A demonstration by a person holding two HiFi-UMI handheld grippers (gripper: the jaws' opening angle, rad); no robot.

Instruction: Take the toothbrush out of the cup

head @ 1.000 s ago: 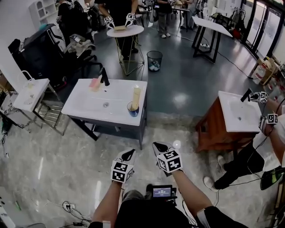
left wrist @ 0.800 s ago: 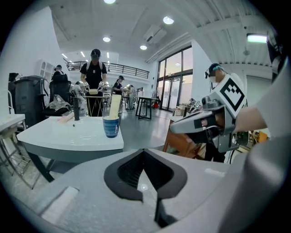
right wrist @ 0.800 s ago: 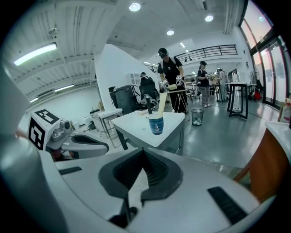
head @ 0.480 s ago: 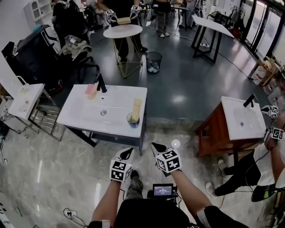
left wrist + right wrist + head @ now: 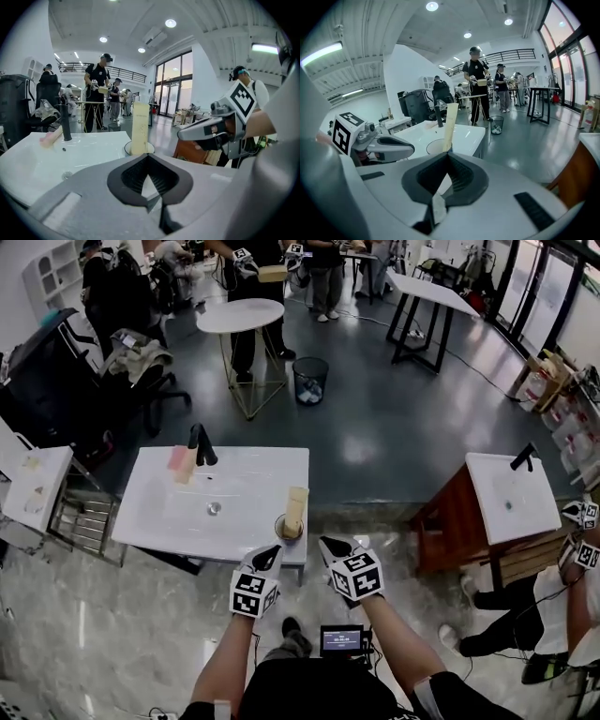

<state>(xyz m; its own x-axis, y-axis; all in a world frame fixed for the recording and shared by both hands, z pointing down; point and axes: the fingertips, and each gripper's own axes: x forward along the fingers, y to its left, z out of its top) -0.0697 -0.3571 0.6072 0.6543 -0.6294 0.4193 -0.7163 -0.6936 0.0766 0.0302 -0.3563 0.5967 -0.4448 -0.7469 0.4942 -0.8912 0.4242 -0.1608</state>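
1. At the near right corner of the white sink (image 5: 169,512), the toothbrush (image 5: 296,506) stands in the cup (image 5: 284,532), as I see it from the head view.
2. Near the cup but apart from it, I hold the left gripper (image 5: 268,557) clenched, nothing between its jaws.
3. Beside it, the right gripper (image 5: 330,547) is clenched too, empty, both pointing toward the cup.

A glossy dark grey floor (image 5: 375,427) meets pale marbled tiles (image 5: 112,634). On the grey stand a round white table on thin gold legs (image 5: 246,315), a black mesh waste bin (image 5: 310,379) and a white trestle table with black legs (image 5: 427,292). Tall glazed doors (image 5: 542,296) line the right side, and round recessed lamps (image 5: 170,23) glow in the white ceiling.
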